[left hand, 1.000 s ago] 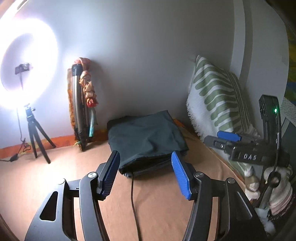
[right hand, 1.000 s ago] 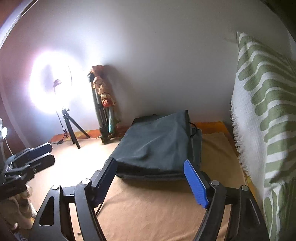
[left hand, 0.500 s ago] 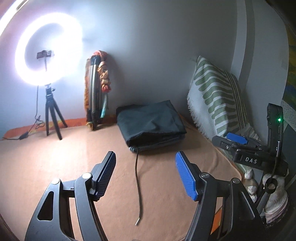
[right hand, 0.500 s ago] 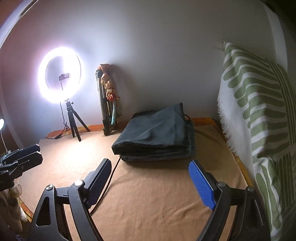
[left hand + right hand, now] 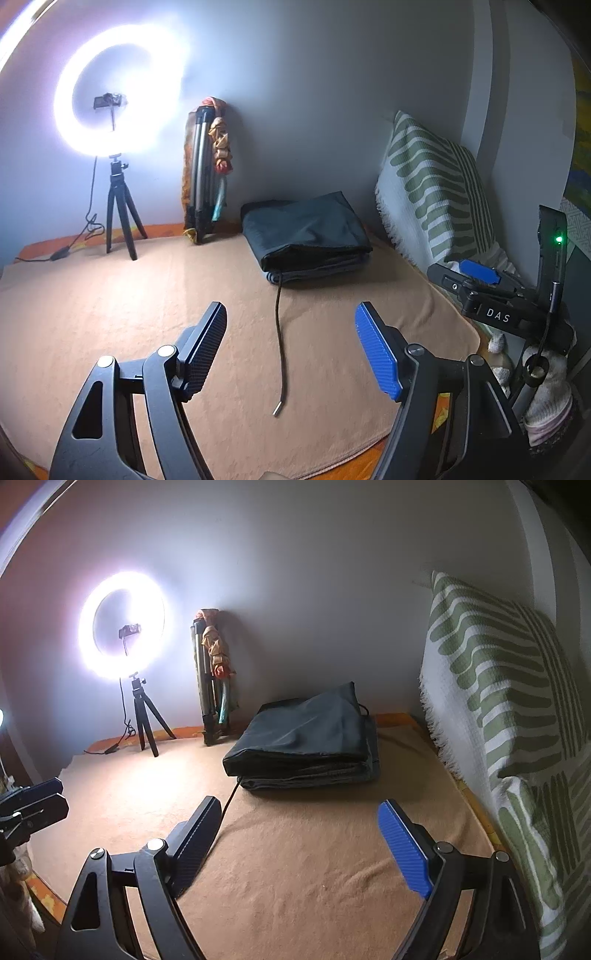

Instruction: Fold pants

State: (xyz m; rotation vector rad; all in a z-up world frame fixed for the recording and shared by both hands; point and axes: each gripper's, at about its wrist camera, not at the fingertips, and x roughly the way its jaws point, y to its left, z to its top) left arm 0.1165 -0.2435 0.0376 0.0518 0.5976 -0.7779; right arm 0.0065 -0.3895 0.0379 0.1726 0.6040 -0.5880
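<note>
The pants (image 5: 308, 230) lay folded into a thick dark-green stack near the wall, between a folded silver tripod (image 5: 201, 177) and a green-striped pillow (image 5: 436, 192), with the drawstring (image 5: 281, 343) trailing out of the near edge across the blanket toward me. I judged the fold to be done, or nearly so.

The fabric looked soft and limp, fairly light, matte rather than slick, so I judged it would sag if lifted by one corner and hold its shape only if pinched through all layers at the near folded edge, one tool at each end. The loose cord could snag or drag and seemed worth tucking in.

My left gripper (image 5: 290, 350) hung well short of the stack, its jaws opening, with only the cord's tip lying on the blanket between them and nothing pressed. My right gripper (image 5: 301, 843) stood wide apart and empty as well, near the stack but not touching it.

The surface was a tan blanket (image 5: 314, 871) over an orange-patterned sheet (image 5: 159, 230), soft and slightly rumpled. At the back a ring light (image 5: 123, 626) on a small black tripod glared against the plain grey wall (image 5: 314, 590).
</note>
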